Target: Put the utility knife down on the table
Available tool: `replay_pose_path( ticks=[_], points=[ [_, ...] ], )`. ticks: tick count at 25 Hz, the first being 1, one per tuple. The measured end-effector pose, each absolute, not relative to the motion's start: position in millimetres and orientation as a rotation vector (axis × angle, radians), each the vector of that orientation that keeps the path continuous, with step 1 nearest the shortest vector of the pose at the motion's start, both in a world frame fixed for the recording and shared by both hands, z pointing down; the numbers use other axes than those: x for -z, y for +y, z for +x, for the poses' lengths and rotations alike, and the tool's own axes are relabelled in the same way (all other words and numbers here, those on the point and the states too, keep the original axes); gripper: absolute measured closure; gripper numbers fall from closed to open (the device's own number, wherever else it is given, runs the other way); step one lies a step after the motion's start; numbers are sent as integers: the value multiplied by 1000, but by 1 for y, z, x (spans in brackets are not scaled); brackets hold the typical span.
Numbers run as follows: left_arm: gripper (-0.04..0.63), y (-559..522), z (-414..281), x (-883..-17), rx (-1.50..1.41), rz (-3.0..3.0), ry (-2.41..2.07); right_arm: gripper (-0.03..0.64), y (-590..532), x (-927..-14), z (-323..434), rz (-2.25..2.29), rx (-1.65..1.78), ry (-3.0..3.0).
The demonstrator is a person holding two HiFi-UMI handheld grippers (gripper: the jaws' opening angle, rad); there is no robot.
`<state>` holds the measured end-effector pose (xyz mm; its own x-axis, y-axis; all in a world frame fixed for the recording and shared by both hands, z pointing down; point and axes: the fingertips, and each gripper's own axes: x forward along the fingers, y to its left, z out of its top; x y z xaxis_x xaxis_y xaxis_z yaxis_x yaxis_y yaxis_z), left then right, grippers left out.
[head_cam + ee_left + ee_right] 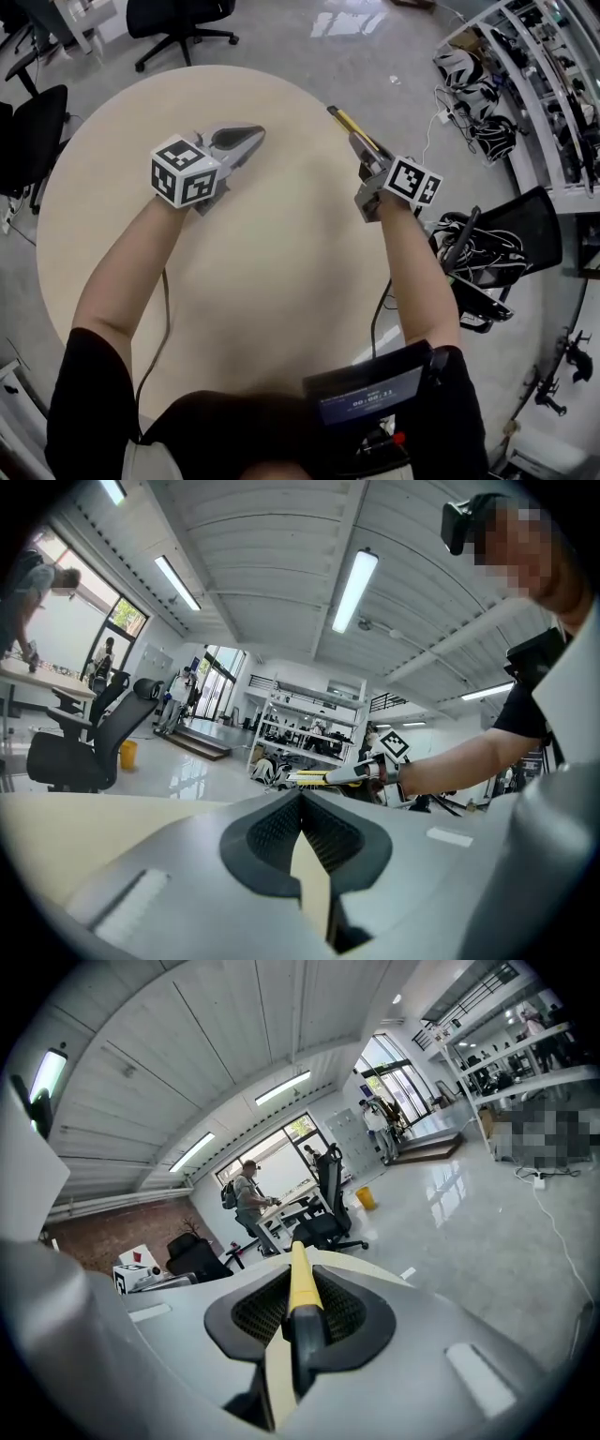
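Note:
The utility knife [341, 119], yellow with a black rear part, sticks out ahead of my right gripper [362, 146], whose jaws are shut on it. It hangs over the right side of the round beige table [281, 281]. In the right gripper view the knife [302, 1290] lies clamped between the pads and points away over the table edge. My left gripper [255, 134] hovers over the table's far left part, its jaws together with nothing between them. The left gripper view shows its pads meeting at the tip [300, 797], with the right gripper [372, 771] and knife [319, 778] beyond.
Black office chairs stand beyond the table [183, 19] and at its left [33, 131]. Another black chair [502, 246] stands close to the table's right edge. Shelving [548, 94] and cables on the floor [469, 112] fill the right side. People stand far off in the room.

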<state>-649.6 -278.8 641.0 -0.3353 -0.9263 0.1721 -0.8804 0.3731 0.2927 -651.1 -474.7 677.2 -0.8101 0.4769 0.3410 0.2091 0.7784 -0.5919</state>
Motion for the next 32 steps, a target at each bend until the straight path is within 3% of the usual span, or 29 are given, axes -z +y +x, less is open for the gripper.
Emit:
replay_pose_path(
  ticks=[28, 29, 30, 31, 32],
  points=[
    [597, -305, -678, -686, 227, 1558, -2328, 528, -464, -769, -702, -485, -679, -2344],
    [597, -305, -679, -687, 223, 1560, -2327, 505, -462, -771, -703, -488, -626, -2347],
    [597, -305, -679, -687, 222, 1561, -2326, 409, -460, -772, -704, -488, -571, -2351],
    [597, -303, -680, -687, 226, 1560, -2328, 218, -459, -773, -706, -482, -523, -2355],
    [597, -301, -682, -687, 234, 1557, -2330, 104, -458, -773, -708, -471, -485, -2363]
  ],
)
